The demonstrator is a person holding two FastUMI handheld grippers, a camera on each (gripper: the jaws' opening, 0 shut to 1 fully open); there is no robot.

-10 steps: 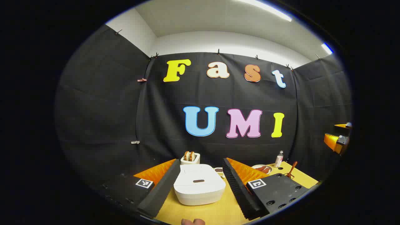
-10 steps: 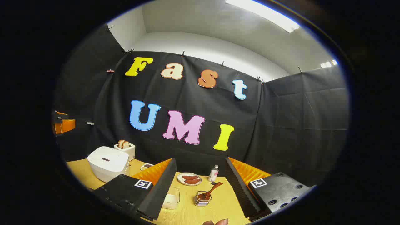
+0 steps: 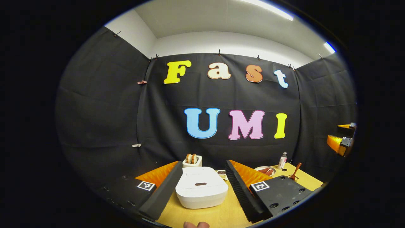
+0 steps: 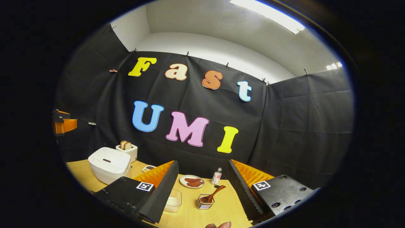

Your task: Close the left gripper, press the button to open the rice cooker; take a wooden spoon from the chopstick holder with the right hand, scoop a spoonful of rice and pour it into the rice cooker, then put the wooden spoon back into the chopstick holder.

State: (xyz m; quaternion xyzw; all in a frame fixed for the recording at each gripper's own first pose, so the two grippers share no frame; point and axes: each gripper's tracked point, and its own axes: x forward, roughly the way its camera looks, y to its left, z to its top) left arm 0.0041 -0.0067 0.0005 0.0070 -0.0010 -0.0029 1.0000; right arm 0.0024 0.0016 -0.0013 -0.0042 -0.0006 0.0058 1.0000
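Both grippers (image 3: 202,190) (image 4: 202,193) hover level, jaws apparently spread.

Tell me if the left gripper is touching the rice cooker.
Apart. In the left gripper view the left gripper is open, its fingers flanking the closed rice cooker, with bare table between them.

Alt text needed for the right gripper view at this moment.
The open right gripper points at a wooden spoon leaning in a wire chopstick holder on a yellow table. A closed white rice cooker sits far left.
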